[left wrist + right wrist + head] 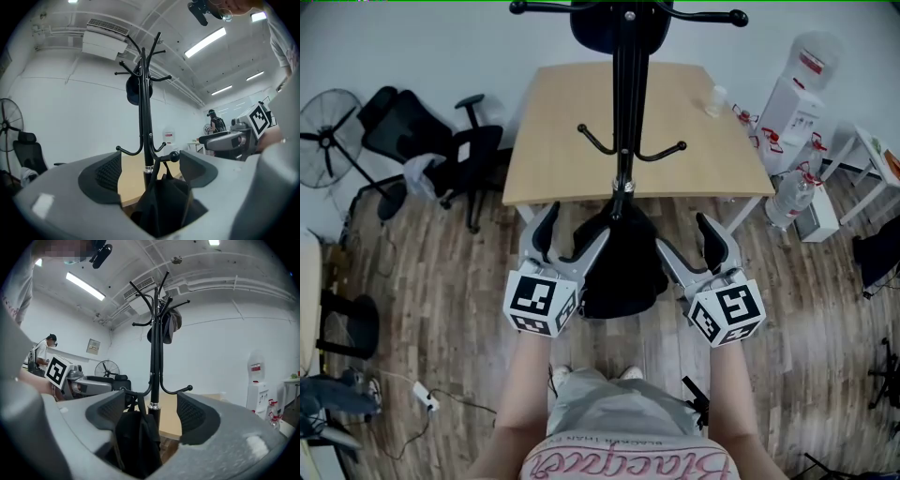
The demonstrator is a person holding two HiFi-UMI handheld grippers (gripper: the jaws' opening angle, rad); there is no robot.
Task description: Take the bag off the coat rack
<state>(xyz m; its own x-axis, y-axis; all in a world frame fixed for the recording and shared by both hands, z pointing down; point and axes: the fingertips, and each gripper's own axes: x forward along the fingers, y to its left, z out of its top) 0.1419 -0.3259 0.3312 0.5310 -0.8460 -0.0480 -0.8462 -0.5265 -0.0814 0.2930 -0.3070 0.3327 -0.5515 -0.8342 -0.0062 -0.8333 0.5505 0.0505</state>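
A black bag (619, 262) hangs by its strap from a low hook of the black coat rack (626, 103), in front of the table. My left gripper (572, 236) is open at the bag's left side. My right gripper (690, 244) is open at its right side. Both point level toward the rack. In the left gripper view the bag (164, 201) shows low between the wide jaws of the left gripper (154, 171), under the ball-tipped hook (174, 156); the pads do not press it. In the right gripper view the bag (136, 437) hangs by the left pad of the right gripper (152, 413).
A dark cap (169, 324) hangs high on the rack. Behind the rack stands a wooden table (562, 141). An office chair (450, 150) and a fan (328, 136) are at the left. A water dispenser (792, 108) and bottles (792, 197) are at the right. Another person (40, 355) stands far off.
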